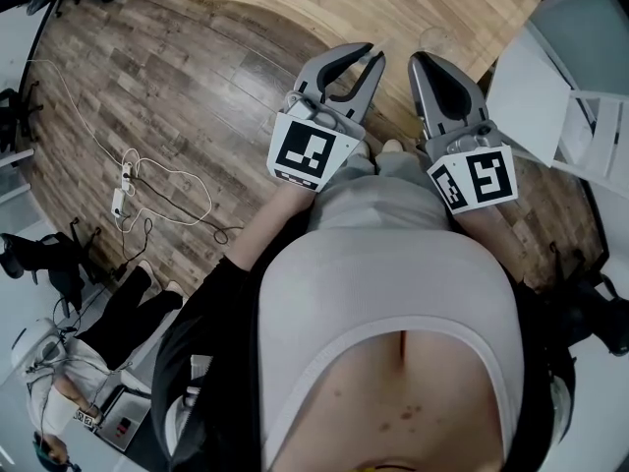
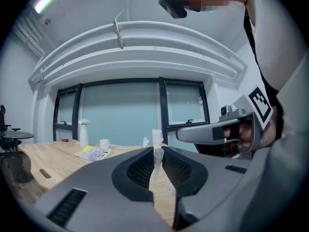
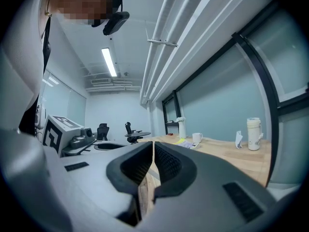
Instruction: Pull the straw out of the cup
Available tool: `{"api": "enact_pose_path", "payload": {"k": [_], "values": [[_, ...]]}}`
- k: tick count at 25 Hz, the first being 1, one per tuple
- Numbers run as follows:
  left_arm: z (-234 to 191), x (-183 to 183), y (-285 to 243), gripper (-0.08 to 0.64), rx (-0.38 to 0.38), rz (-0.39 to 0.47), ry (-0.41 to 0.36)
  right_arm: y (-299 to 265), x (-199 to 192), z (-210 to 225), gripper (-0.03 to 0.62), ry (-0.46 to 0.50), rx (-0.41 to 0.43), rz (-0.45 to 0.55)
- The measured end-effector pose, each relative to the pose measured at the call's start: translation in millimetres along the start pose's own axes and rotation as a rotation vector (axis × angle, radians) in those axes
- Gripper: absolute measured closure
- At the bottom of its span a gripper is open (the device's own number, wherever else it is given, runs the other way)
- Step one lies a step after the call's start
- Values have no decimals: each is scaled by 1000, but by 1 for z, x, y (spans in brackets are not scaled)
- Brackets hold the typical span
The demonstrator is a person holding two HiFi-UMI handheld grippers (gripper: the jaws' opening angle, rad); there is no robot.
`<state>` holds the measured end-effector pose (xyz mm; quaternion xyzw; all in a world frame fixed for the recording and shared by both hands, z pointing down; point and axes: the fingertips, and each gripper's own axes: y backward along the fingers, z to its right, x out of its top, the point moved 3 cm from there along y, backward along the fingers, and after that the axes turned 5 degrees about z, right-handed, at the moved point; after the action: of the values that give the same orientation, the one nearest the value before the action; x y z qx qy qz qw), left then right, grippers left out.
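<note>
Forearms (image 1: 263, 226), two: held forward from the waist, side by side, each bearing a claw pointed roughly level and away from the body, tips reaching over the near edge of the bench (image 1: 324, 3).

Left claw (image 2: 158, 150): clenched on the straw, pads pressed against its sides.

Right claw (image 3: 153, 144): pressed shut, nothing between its pads; just beside the left one and apart from it.

Straw (image 2: 154, 168): pale, translucent, standing near upright between the left claw's pads, open top end level with the claw tips, lower end hidden down the gap.
</note>
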<state>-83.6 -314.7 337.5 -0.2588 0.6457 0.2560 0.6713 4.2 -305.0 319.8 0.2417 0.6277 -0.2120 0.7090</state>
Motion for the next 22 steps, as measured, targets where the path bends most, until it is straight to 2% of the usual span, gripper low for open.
{"api": "enact_pose_path", "payload": {"k": [13,22], "values": [[23,1,2,506,-47,13,-3,19,-3,5,560,18,-76,22],[60,22,15,506,4,52,16,60,24,-1,560,47,-113,59]]}}
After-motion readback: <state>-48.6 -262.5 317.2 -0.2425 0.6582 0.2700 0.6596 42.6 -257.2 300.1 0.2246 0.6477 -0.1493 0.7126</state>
